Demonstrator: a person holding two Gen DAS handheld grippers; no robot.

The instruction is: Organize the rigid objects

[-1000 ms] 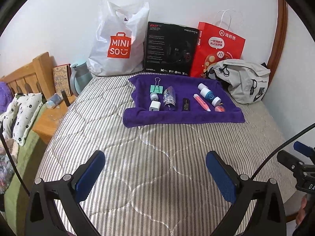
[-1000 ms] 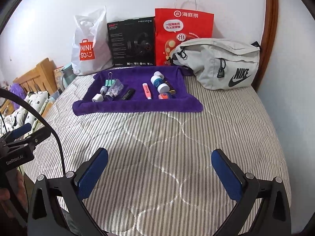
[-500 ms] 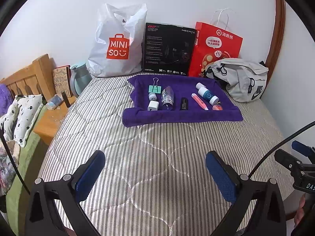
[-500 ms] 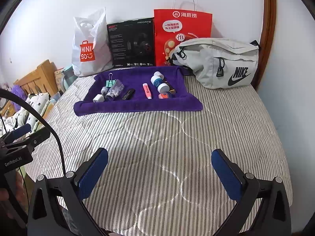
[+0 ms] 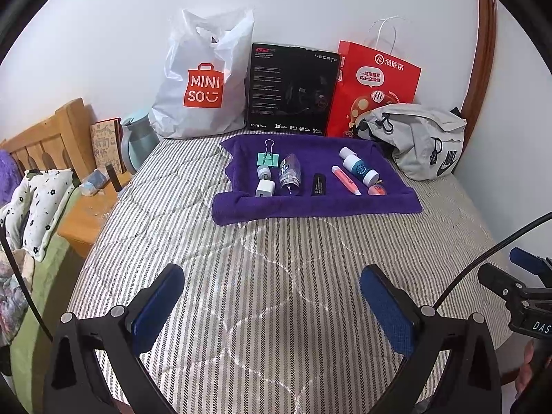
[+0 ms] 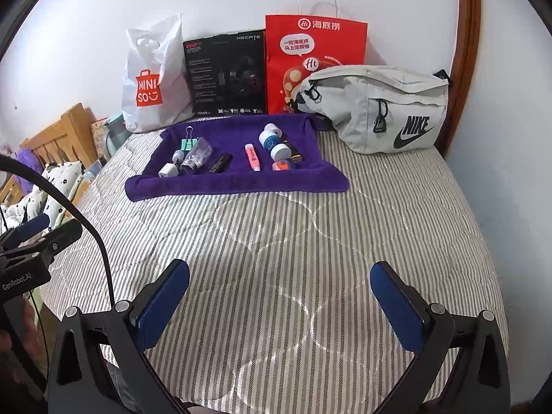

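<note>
A purple towel point(image 5: 310, 207) point(image 6: 234, 183) lies on the striped bed, far ahead of both grippers. On it rest several small items: a green binder clip point(image 5: 268, 158), a white charger plug point(image 5: 265, 188), a clear bottle point(image 5: 289, 174), a black stick point(image 5: 319, 184), a pink highlighter point(image 5: 346, 180) point(image 6: 252, 157) and a white-and-blue bottle point(image 5: 358, 169) point(image 6: 273, 142). A grey Nike bag point(image 6: 383, 110) point(image 5: 421, 138) sits at the towel's right. My left gripper point(image 5: 270, 298) and right gripper point(image 6: 280, 293) both hover open over the near bedspread, holding nothing.
Against the wall stand a white Miniso bag point(image 5: 203, 82), a black box point(image 5: 291, 89) and a red paper bag point(image 5: 374, 86). A wooden nightstand point(image 5: 86, 214) with a teal jug point(image 5: 132, 141) is at the left. The bed's right edge runs close to the wall.
Both views have drifted slightly back and upward, so the towel and bags sit a little farther away. Nothing on the towel has moved and both grippers stay open.
</note>
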